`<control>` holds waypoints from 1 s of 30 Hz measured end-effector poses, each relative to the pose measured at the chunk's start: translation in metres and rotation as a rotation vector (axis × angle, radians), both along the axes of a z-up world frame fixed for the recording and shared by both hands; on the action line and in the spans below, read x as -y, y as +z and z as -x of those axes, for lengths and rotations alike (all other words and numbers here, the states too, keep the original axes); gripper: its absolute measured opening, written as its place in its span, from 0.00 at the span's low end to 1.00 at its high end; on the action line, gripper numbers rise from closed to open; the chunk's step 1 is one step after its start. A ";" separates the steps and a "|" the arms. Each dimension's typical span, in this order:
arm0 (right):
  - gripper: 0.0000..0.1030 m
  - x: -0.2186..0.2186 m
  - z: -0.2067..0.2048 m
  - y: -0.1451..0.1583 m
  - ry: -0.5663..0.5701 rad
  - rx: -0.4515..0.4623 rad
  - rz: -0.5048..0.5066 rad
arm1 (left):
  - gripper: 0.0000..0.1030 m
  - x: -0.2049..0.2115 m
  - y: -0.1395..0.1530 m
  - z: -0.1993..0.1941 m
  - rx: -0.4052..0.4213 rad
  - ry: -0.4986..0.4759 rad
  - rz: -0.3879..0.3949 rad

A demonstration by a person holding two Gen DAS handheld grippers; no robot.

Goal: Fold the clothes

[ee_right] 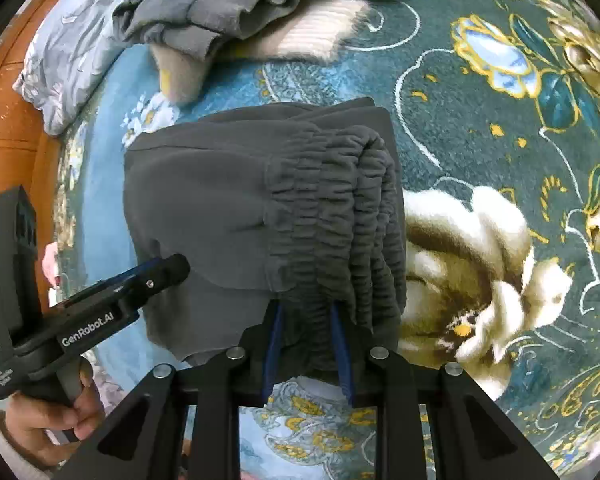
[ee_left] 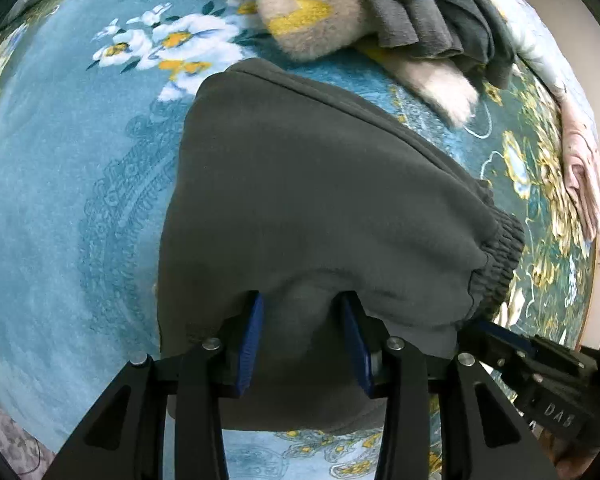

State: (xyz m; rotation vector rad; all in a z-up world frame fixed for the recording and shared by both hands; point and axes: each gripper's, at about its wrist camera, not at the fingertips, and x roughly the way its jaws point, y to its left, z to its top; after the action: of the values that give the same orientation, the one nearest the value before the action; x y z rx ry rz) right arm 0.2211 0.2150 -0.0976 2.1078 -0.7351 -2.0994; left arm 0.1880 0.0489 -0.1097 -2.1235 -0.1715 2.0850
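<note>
The dark grey pants (ee_left: 312, 208) lie folded on the blue flowered rug (ee_left: 60, 184), with the stretchy waistband (ee_right: 332, 216) bunched along one side. The left gripper (ee_left: 303, 344) pinches the near edge of the pants, cloth squeezed between its blue pads (ee_left: 252, 344). The right gripper (ee_right: 306, 344) pinches the waistband end, just beside the left one. Farther back on the rug sits a heap of other clothes: a fuzzy cream and yellow sweater (ee_left: 300, 16) with grey clothes (ee_left: 432, 8) on top.
</note>
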 end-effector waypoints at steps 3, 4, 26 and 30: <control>0.27 -0.002 -0.001 -0.003 -0.017 -0.001 -0.002 | 0.41 -0.001 0.004 0.001 0.004 0.004 0.002; 0.27 -0.003 -0.001 -0.003 -0.018 -0.002 -0.001 | 0.41 -0.001 0.005 0.001 0.006 0.006 0.003; 0.70 -0.063 -0.003 -0.005 -0.215 -0.033 0.194 | 0.69 0.075 0.018 0.015 -0.012 0.030 -0.124; 0.77 -0.061 0.006 -0.026 -0.237 -0.009 0.221 | 0.69 0.076 -0.005 0.023 0.031 0.032 -0.172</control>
State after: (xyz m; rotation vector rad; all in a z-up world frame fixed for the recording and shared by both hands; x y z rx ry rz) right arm 0.2151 0.2760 -0.1240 1.9771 -1.2080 -2.0196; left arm 0.1649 -0.0272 -0.1148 -2.0651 -0.3767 1.9755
